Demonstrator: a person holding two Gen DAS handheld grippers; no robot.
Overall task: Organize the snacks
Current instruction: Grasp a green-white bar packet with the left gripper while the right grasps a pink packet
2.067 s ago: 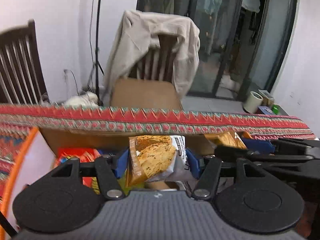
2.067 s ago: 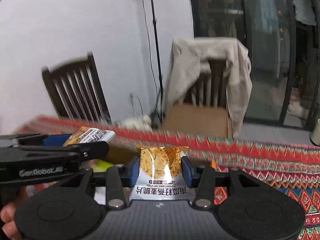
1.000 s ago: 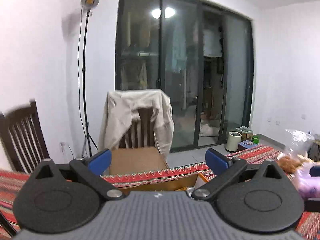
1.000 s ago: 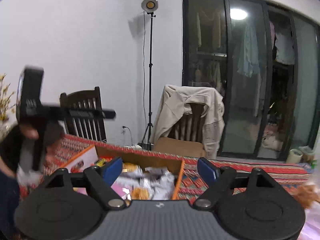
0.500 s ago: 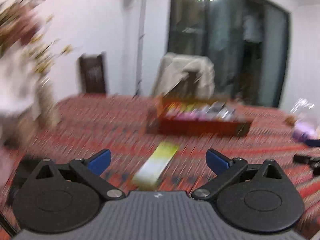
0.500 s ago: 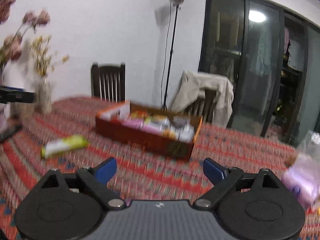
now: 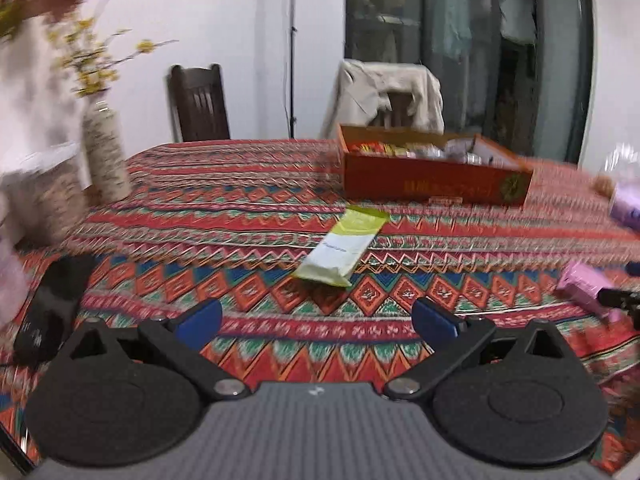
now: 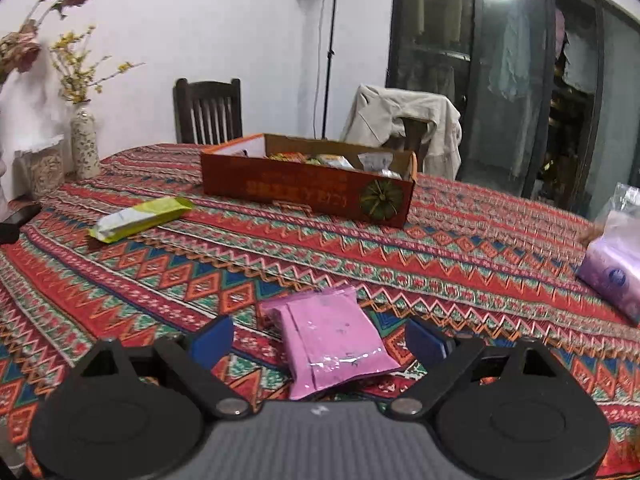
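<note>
1. The orange box (image 8: 308, 192) carries a row of gold characters on its front, too blurred to read.
2. The yellow-green snack packet (image 7: 344, 246) bears small print, also unreadable.
3. No other text is legible.

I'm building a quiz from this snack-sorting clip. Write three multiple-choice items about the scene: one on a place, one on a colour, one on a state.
1. Where does the green packet lie?
A. On the tablecloth, apart from the box
B. Inside the box
C. On a chair

2. What colour is the packet between the right gripper's fingers?
A. Blue
B. Pink
C. White

3. How is the left gripper?
A. Shut on the green packet
B. Shut on nothing
C. Open, holding nothing

Answers:
1. A: it rests flat on the tablecloth, short of the box.
2. B: the pink packet lies on the cloth between the fingers, neither pad touching it, as the jaws are closing.
3. C: its fingers stand wide apart, with only cloth between them.
</note>
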